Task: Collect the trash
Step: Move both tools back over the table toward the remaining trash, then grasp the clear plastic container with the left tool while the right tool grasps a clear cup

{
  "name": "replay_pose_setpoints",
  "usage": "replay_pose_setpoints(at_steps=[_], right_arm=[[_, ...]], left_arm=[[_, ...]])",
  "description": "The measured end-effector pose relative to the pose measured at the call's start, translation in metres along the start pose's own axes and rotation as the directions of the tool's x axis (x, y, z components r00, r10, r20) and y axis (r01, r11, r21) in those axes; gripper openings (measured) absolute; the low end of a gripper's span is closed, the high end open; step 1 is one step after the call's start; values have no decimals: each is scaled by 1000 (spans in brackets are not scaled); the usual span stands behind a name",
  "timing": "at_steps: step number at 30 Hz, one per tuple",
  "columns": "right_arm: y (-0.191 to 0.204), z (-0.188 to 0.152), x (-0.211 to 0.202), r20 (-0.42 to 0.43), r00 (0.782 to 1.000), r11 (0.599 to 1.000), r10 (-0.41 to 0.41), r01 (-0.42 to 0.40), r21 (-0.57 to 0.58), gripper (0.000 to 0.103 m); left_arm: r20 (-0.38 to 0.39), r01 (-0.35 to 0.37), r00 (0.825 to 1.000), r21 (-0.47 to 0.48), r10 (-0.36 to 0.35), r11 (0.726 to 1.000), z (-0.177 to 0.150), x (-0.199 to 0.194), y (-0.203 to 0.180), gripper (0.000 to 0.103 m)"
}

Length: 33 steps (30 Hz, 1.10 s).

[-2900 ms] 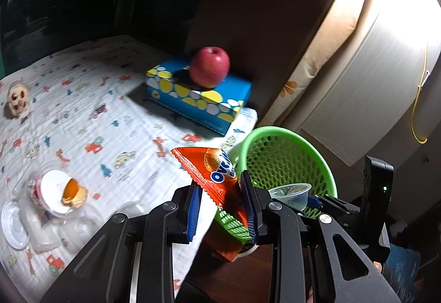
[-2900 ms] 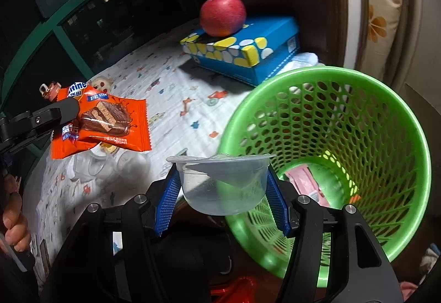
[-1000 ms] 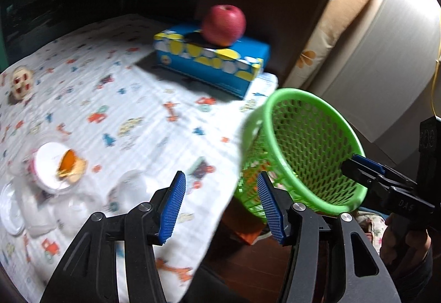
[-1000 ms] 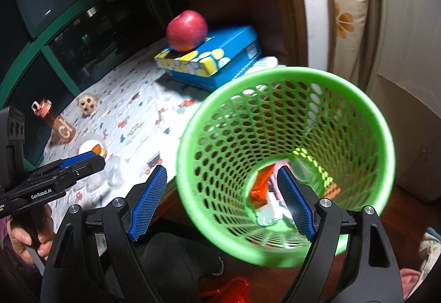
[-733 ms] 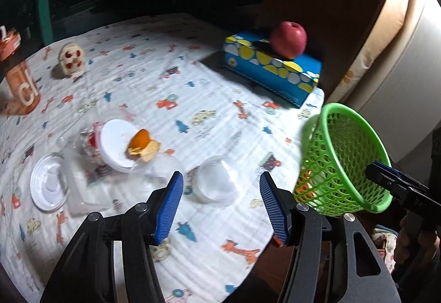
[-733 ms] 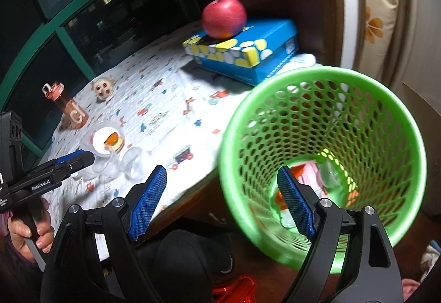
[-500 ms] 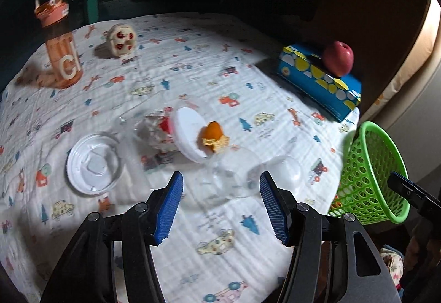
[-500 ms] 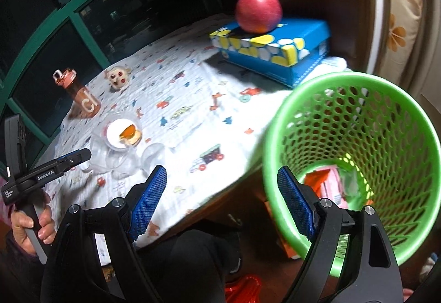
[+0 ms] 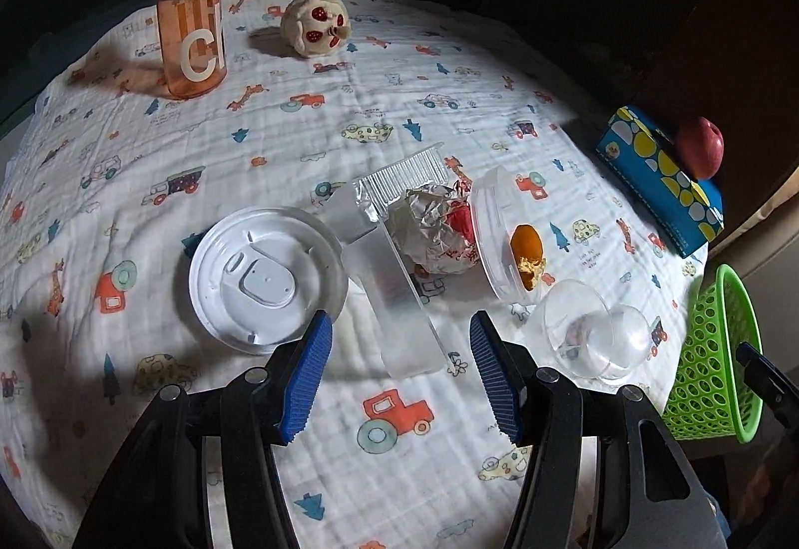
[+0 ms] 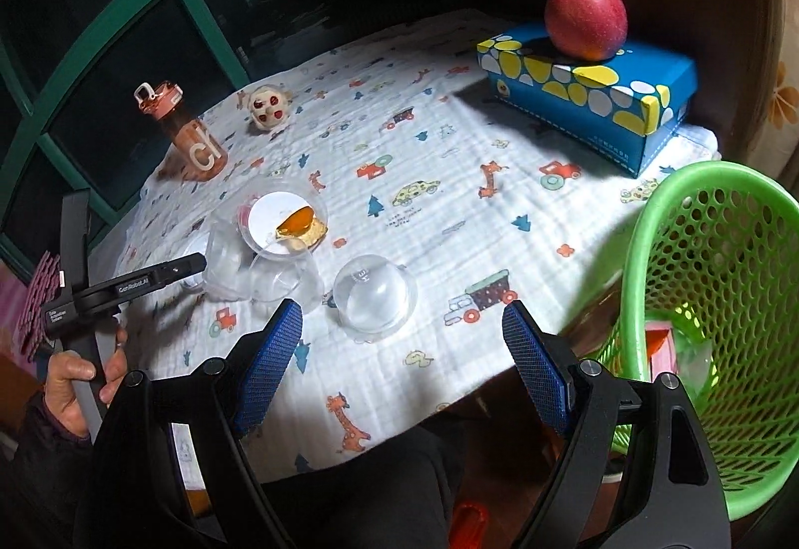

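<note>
The table [image 9: 309, 65], under a children's cloth printed with cars and giraffes, carries everything left to clear, and the green mesh basket [image 10: 719, 299] stands off its near corner, low enough that trash can be dropped in over the edge; an orange wrapper already lies at its bottom. The blue tissue box [image 10: 589, 100] with a red apple [image 10: 585, 18] on top sits at the far edge, and the orange drink bottle [image 9: 189, 0] and a small toy [image 9: 315, 25] stand well apart from the mess, so I judge they are not trash. The litter is bunched together mid-table: a white round lid [image 9: 267, 279], a clear rectangular tray [image 9: 394, 299] tipped on its side, crumpled foil [image 9: 429, 229], a dish with orange food scraps [image 10: 289, 224], and a clear plastic cup [image 10: 374, 297] lying overturned nearest the basket. The left gripper [image 9: 397, 374] hangs over the tray with its fingers spread wide and empty. The right gripper [image 10: 399, 369] is likewise wide and empty, lined up on the cup
</note>
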State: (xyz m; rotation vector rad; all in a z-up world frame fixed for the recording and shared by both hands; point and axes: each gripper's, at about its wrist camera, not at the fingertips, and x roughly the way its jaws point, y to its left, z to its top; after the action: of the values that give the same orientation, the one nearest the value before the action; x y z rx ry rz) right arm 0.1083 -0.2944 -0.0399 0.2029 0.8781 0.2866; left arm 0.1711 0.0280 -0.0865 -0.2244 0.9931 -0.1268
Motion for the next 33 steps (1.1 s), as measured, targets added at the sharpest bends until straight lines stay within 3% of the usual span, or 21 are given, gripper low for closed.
replay_pose_setpoints(at_steps=[11, 20, 33], right_arm=[[18, 5, 23, -38, 999, 999, 27, -29, -36, 82], [35, 8, 41, -68, 997, 995, 47, -52, -82, 82], [82, 12, 75, -128, 987, 971, 96, -121, -205, 82]], left_arm=[[-41, 21, 999, -5, -21, 1000, 9, 25, -2, 35], [-33, -6, 999, -3, 6, 1000, 9, 23, 0, 21], [12, -8, 1000, 5, 8, 1000, 4, -20, 9, 20]])
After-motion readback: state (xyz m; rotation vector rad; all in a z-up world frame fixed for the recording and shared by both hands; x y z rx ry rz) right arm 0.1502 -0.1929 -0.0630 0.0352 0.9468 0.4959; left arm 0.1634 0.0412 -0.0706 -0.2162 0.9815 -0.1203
